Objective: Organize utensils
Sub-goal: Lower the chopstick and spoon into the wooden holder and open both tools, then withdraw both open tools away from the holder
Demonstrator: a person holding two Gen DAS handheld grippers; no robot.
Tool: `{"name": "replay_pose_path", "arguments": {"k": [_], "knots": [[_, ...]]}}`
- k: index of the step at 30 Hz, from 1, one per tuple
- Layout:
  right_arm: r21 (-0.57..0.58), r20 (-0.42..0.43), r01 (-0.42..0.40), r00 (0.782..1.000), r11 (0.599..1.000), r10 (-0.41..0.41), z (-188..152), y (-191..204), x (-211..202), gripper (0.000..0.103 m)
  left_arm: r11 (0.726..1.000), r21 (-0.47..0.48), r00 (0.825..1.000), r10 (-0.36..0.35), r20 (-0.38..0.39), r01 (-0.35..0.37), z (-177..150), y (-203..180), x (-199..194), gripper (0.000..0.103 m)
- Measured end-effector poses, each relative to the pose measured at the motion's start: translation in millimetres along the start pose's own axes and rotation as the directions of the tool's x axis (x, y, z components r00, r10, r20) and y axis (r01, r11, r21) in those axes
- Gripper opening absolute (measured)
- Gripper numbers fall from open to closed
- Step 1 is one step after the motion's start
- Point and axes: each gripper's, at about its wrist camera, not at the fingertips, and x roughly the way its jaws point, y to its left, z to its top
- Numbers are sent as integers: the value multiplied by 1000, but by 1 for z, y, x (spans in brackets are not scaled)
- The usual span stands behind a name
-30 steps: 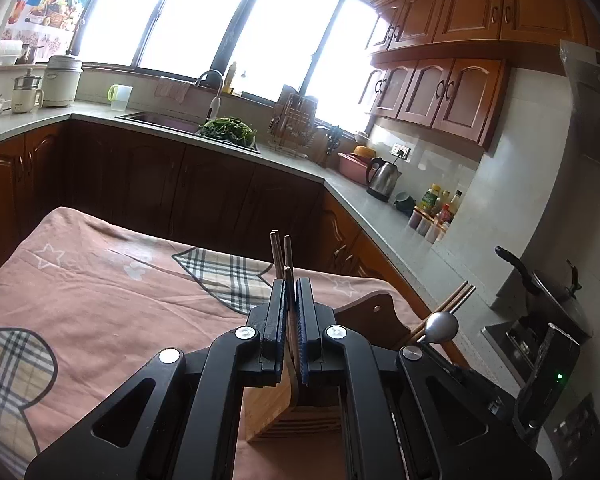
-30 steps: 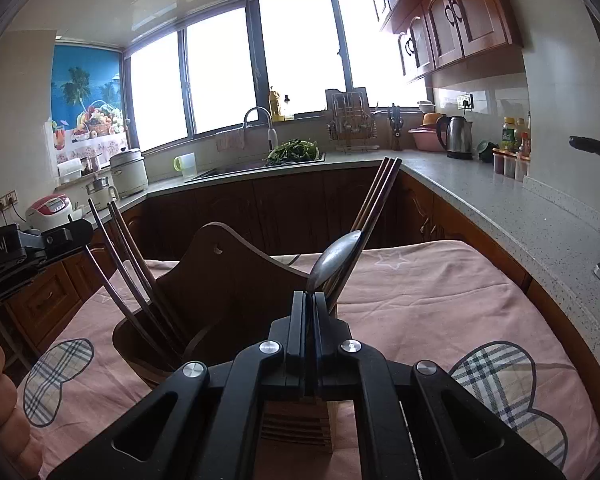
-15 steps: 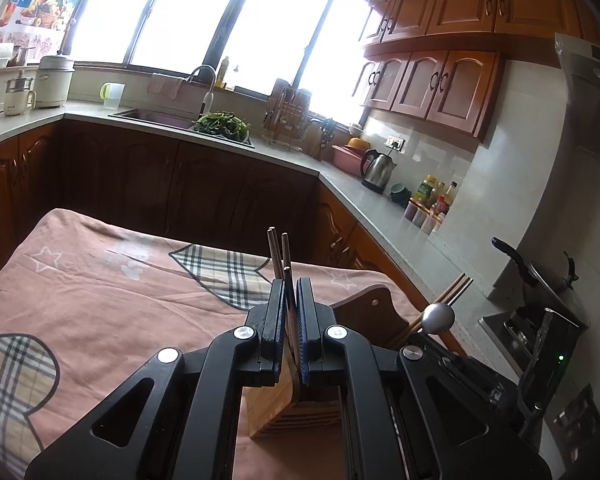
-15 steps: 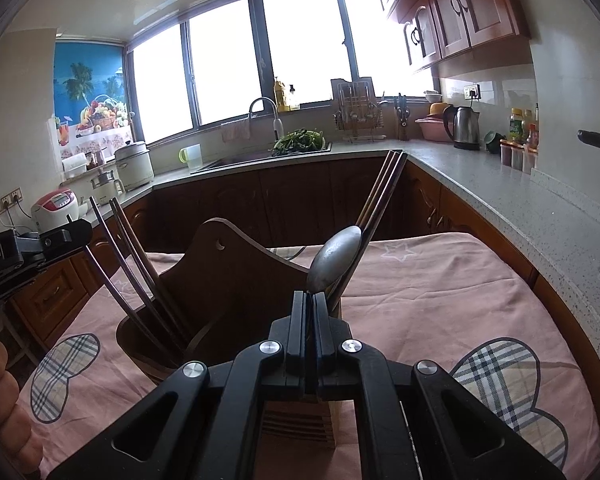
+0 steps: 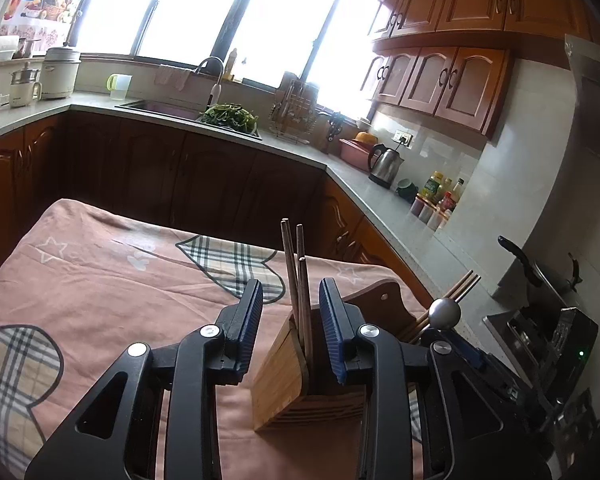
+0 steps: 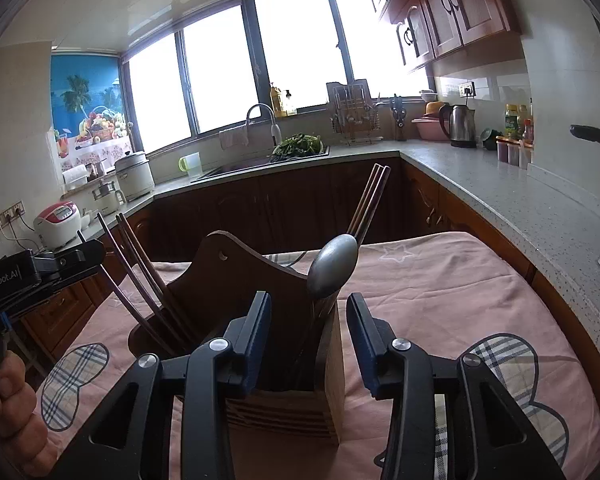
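Note:
A wooden utensil holder (image 5: 288, 380) (image 6: 300, 364) stands on the pink tablecloth. My left gripper (image 5: 291, 312) is open, its jaws either side of dark chopsticks (image 5: 296, 276) that stand in the holder. My right gripper (image 6: 308, 328) is open, its jaws either side of a metal spoon (image 6: 333, 266) standing in the holder's other compartment with more chopsticks (image 6: 370, 200). The spoon's bowl also shows in the left wrist view (image 5: 444, 313). Chopsticks (image 6: 140, 276) lean at the holder's left end.
The table's pink cloth (image 5: 100, 280) has plaid heart patches. Kitchen counters (image 6: 500, 196) with a kettle (image 6: 460, 126), bottles, sink and rice cookers run behind and to the right. A stove with a pan (image 5: 540, 280) is at the right. The left gripper's body (image 6: 32, 276) and a hand show at left.
Both grippers have opened. The left has let go of the chopsticks and the right has let go of the spoon; both utensils now stand in the holder.

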Motion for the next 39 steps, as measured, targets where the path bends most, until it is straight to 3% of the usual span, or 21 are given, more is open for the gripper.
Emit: {"name": "replay_pose_path", "arguments": {"k": [3,6,8,12,14,19,30,39], "knots": [[5,4,3,1000,1000,-3,2,-2,-4,43,1000,1,1000,-1,4,1,1,-1,-4,41],[14,5,10,1000,1000,-10,2,-7,-8,48,1000,2,1000,10,17,-10,1,-3,-11,57],[25,7,12,1000,1000,-12,2,-10,-11,61,1000,-3,999,28,31,-28,0,-3,-17,77],[41,13,6,1000,999,-6,3,-15,-17,73,1000,-4,999,22,38,-22,1,-3,-26,81],[45,18,2,1000,999,-3,3,-15,-21,85,1000,-4,999,25,40,-25,0,-2,-30,83],[47,37,-9,999,999,7,5,-13,-33,94,1000,-7,999,31,35,-31,-5,1,-41,86],[87,49,-48,998,995,44,0,-9,-68,96,997,-60,999,39,-8,-39,-28,16,-75,94],[128,72,-113,992,985,105,-14,0,-117,100,995,-11,995,96,-28,-96,-55,9,-124,100]]}}
